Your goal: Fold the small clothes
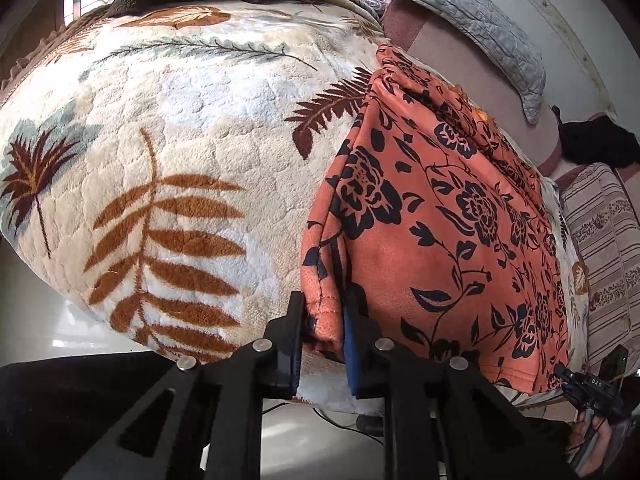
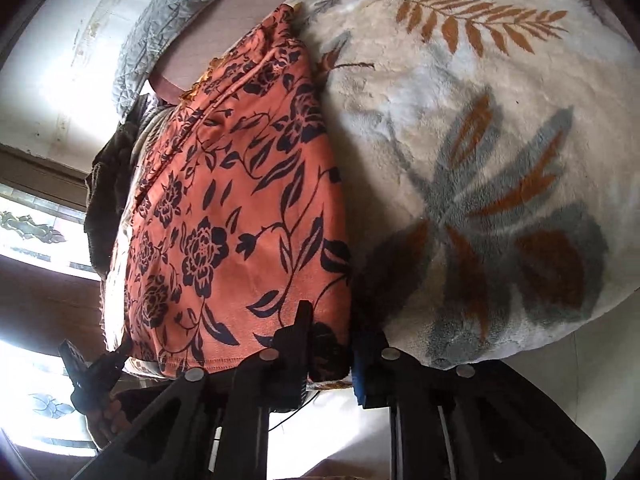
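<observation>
On the left, the left gripper (image 1: 323, 332) is clamped on the near left corner of the orange floral garment (image 1: 436, 216), a bunched, hemmed fold of cloth pinched between its black fingers. To its right the garment lies spread along the edge of the fleece blanket (image 1: 168, 128), which covers the bed and serves as the folding surface. At the garment's other near corner, the right gripper (image 2: 330, 344) appears closed on the fabric too, with dark-printed cloth filling the gap between its fingers. Holding both near corners this way likely readies the hem to be lifted and carried over in one even fold. The garment looks soft, thin and velvety, printed with black roses and vines; the blanket is thick, plush and quilted-looking, cream with rust and grey leaves. A grey quilted pillow (image 1: 472, 12) sits beyond.
</observation>
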Demonstrator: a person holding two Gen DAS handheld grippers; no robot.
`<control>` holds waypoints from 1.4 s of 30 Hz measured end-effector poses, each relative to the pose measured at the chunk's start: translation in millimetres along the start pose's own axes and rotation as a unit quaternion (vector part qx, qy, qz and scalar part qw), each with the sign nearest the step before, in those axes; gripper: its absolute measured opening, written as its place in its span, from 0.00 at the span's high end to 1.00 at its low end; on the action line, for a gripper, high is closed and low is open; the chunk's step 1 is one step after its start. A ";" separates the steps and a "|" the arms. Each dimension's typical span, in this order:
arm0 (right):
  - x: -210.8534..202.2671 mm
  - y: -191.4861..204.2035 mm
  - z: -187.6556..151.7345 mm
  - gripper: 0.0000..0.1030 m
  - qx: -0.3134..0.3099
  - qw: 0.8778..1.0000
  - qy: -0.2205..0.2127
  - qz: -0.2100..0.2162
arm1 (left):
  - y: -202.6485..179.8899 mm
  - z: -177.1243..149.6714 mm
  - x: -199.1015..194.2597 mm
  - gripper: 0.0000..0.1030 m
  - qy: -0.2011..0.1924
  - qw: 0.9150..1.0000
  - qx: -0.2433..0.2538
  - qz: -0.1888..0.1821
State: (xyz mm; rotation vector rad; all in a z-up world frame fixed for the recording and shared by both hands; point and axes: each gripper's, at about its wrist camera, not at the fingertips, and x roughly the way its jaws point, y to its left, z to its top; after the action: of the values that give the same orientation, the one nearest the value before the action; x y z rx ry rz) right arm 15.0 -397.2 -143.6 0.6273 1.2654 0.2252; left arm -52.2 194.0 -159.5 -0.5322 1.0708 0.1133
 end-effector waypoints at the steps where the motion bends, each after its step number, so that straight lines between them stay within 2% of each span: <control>1: 1.4 -1.0 0.2 0.81 0.004 1.000 0.003 0.007 | 0.4 0.0 0.5 0.71 0.003 1.000 -0.003 -0.006; 2: 1.3 -1.1 -0.2 0.81 0.003 1.000 0.002 0.008 | -1.1 0.2 0.1 0.61 0.005 1.000 -0.003 -0.013; 4: 2.3 -0.6 -1.0 0.81 -0.002 1.000 0.005 0.008 | -6.2 -0.4 1.0 0.50 0.007 1.000 0.005 -0.017; 6: 5.1 -3.3 0.4 0.81 0.004 1.000 0.011 0.014 | -13.7 -2.0 3.8 0.50 0.008 1.000 0.023 -0.001; 7: 4.4 -4.2 1.4 0.85 0.008 1.000 0.013 0.020 | -16.5 -1.9 3.5 0.63 0.009 0.999 0.032 0.010; 8: 1.0 -2.3 1.4 0.91 0.007 0.999 0.010 0.029 | -17.2 -0.7 2.7 0.93 0.010 0.999 0.038 0.016; 9: -5.0 1.5 1.3 0.91 0.002 0.999 0.002 0.033 | -16.6 1.3 -0.1 0.92 0.016 0.999 0.037 0.005; 11: -20.4 5.6 3.0 0.91 0.005 0.999 -0.017 0.051 | -10.8 5.3 -16.0 0.92 0.000 1.000 0.012 -0.016; 13: -31.8 7.8 5.3 0.91 0.006 0.997 -0.031 0.064 | -9.8 8.4 -29.3 0.92 -0.018 0.999 0.015 -0.023; 15: -28.3 3.7 7.7 0.89 0.014 0.997 -0.024 0.071 | -7.8 8.9 -23.9 0.92 -0.005 1.000 0.014 -0.021; 17: -15.0 -6.0 8.1 0.88 0.034 0.997 -0.010 0.064 | -6.3 4.8 -5.4 0.89 0.023 1.000 0.017 -0.003; 18: -7.9 -11.1 7.7 0.86 0.051 0.996 0.000 0.067 | -5.0 3.1 3.2 0.86 0.037 0.999 0.015 0.006; 19: -3.2 -14.6 7.2 0.84 0.064 0.996 0.006 0.068 | -4.2 1.1 5.3 0.82 0.033 0.999 0.010 0.006; 21: -0.3 -16.3 5.1 0.68 0.070 0.996 0.002 0.063 | -6.1 -0.1 3.8 0.72 0.028 1.000 0.004 -0.003; 22: 1.4 -16.2 4.4 0.65 0.070 0.995 0.003 0.065 | -8.1 0.0 3.8 0.66 0.028 1.000 0.006 -0.005; 23: 3.1 -16.1 4.1 0.53 0.071 0.995 0.003 0.070 | -11.2 0.1 4.5 0.66 0.029 1.000 0.012 0.002; 24: 4.3 -15.4 4.2 0.52 0.069 0.995 0.002 0.075 | -14.6 0.0 5.1 0.67 0.028 0.999 0.023 0.009; 25: 4.6 -13.3 4.8 0.55 0.062 0.995 0.004 0.074 | -18.4 0.3 5.2 0.81 0.025 0.999 0.035 0.019; 26: 4.6 -9.7 5.5 0.83 0.050 0.996 0.008 0.074 | -19.9 2.1 4.6 0.93 0.024 0.999 0.041 0.021; 27: 3.3 -6.5 5.8 0.93 0.045 0.996 0.011 0.073 | -17.9 4.3 0.2 0.93 0.024 0.999 0.034 0.010; 29: -9.1 0.9 6.6 0.93 0.038 0.996 -0.006 0.076 | -15.8 9.1 -19.3 0.93 -0.001 1.000 0.018 -0.011; 31: -21.4 3.6 9.0 0.93 0.035 0.996 -0.023 0.084 | -16.9 12.8 -33.1 0.93 -0.022 0.999 0.023 -0.014; 33: -17.4 -2.4 10.7 0.93 0.042 0.996 -0.021 0.074 | -13.0 15.0 -24.8 0.93 -0.010 1.000 0.017 -0.010; 36: 3.4 -17.7 8.1 0.93 0.072 0.995 0.010 0.066 | -2.2 9.2 1.9 0.92 0.038 0.999 -0.003 0.012; 40: -9.2 -8.6 8.0 0.93 0.059 0.995 -0.012 0.083 | -9.0 7.7 -13.0 0.92 0.008 1.000 0.008 0.002; 42: -5.6 -9.8 9.7 0.93 0.055 0.996 -0.004 0.074 | -7.9 8.0 -3.9 0.92 0.024 1.000 0.011 0.011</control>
State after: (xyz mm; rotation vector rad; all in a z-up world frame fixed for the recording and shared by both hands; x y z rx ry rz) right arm 20.6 -410.9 -142.9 0.8178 1.2297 0.2764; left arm -45.0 191.5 -150.3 -0.5056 1.1245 0.1088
